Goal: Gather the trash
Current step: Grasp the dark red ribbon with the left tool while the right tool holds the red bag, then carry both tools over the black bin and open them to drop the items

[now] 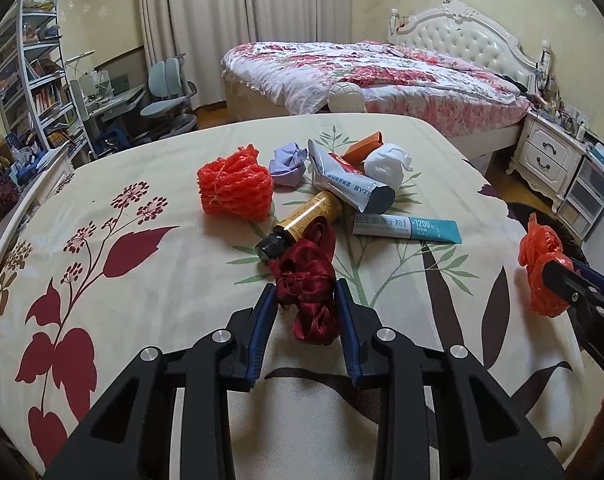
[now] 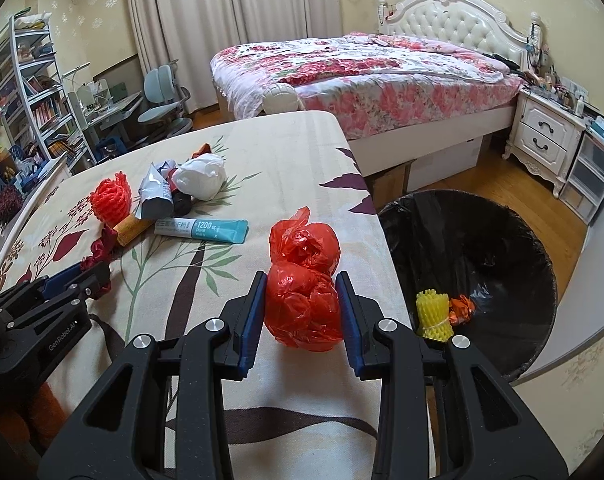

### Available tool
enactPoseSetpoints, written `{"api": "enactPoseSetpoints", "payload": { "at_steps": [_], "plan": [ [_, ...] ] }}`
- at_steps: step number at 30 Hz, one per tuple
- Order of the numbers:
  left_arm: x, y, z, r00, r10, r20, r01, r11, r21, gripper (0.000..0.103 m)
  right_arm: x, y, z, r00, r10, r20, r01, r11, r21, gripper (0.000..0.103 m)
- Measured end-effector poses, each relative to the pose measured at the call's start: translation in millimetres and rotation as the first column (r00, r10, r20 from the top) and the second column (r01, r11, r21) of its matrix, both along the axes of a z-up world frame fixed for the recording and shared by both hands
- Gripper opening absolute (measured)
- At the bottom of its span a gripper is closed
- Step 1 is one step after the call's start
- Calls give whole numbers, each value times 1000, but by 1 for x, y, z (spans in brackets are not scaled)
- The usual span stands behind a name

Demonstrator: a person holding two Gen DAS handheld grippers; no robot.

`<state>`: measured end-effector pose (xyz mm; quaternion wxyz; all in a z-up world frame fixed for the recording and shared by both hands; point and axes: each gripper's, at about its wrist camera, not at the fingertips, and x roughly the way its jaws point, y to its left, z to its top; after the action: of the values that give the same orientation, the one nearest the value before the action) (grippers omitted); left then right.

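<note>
- Left wrist view: dark red ribbon bundle (image 1: 307,280) sits pinched in the left tool (image 1: 306,294), low over the table (image 1: 150,320). It looks soft and light, best held across its knotted middle.
- Right wrist view: right tool (image 2: 302,306) squeezes a crumpled red plastic bag (image 2: 303,304), light and likely slippery, near the table edge beside the black-lined bin (image 2: 501,240).

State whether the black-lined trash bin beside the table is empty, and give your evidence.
Not empty. The trash bin already holds a yellow foam net and an orange wrapper at its bottom; most of the black liner is bare.
</note>
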<state>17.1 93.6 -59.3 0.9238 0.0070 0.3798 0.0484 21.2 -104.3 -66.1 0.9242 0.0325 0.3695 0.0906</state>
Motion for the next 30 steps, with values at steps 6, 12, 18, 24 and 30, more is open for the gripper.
{"api": "enactPoseSetpoints", "payload": {
  "at_steps": [6,12,18,24,30],
  "plan": [
    [-6,0,12,1000,-7,27,7,1000,-4,32,-4,5,3,1000,7,4,-6,1000,-8,34],
    [-11,-13,22,998,-43,55,44,999,-4,33,-6,-4,9,1000,-17,14,17,1000,-16,34],
    [-7,-37,28,992,-108,72,109,994,-11,33,-8,-28,17,997,-77,30,78,997,-26,34],
    [4,-71,28,980,-183,73,184,983,-14,33,-7,-59,19,987,-155,40,157,987,-36,34],
    [16,-110,28,965,-250,79,252,968,-15,33,2,-91,15,973,-227,35,229,972,-46,34]
  ]
}}
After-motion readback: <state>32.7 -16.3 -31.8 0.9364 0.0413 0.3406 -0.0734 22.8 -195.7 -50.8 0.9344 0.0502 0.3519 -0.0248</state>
